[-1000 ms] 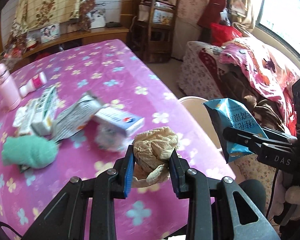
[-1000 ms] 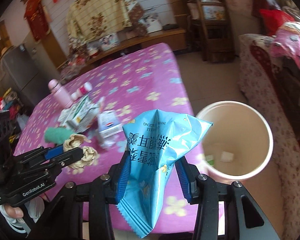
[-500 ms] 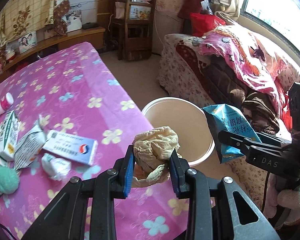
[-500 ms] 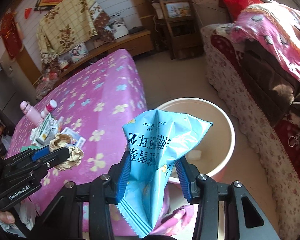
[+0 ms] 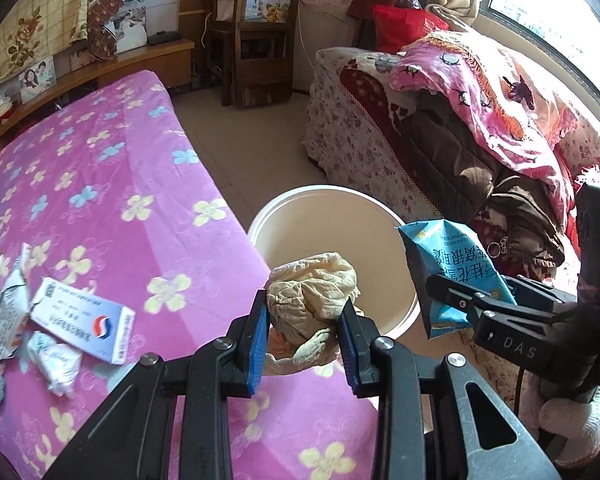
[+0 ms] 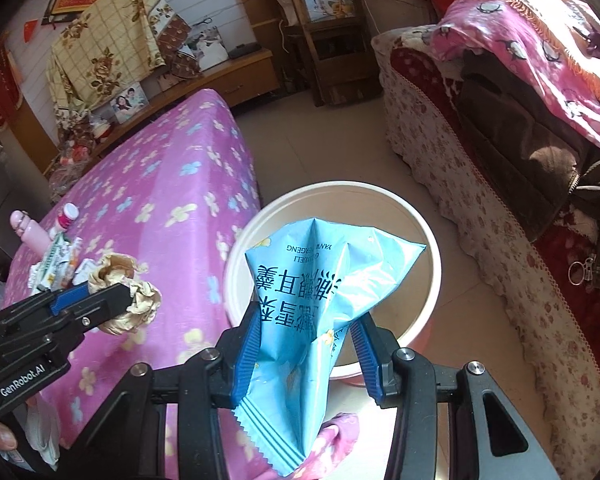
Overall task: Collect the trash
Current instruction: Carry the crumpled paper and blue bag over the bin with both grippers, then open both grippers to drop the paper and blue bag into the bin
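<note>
**Both hands loaded, bin just ahead**

From where I stand, the biggest thing is the table (image 5: 112,184) under its pink flowered cloth, with the sofa (image 5: 380,136) heaped in blankets across a strip of floor. Between them, right against the table's corner, sits the pale round bin (image 5: 400,220), mouth up.

Everything turns on that bin. It lies ahead of and below both grippers, off the table's edge. In the right wrist view the bin's rim (image 6: 428,236) rings the top of the blue snack bag (image 6: 320,300), so the right hand looks the nearer of the two, nearly over the opening. In the left wrist view the crumpled beige wad (image 5: 312,292) hangs about over the table's edge, with the bin's mouth showing just beyond it; I'd guess it needs a little more reach forward before letting go.

The right gripper (image 6: 306,348) is clamped on the blue snack bag, which stands upright between the blue pads, its long axis running up and away, its serrated end hanging below. The left gripper (image 5: 306,332) is pinched onto the beige wad, pads pressed into both its sides.

Back on the cloth lie a white carton (image 5: 84,320), a small crumpled wrapper (image 5: 56,360) and other packets, not yet collected.
</note>
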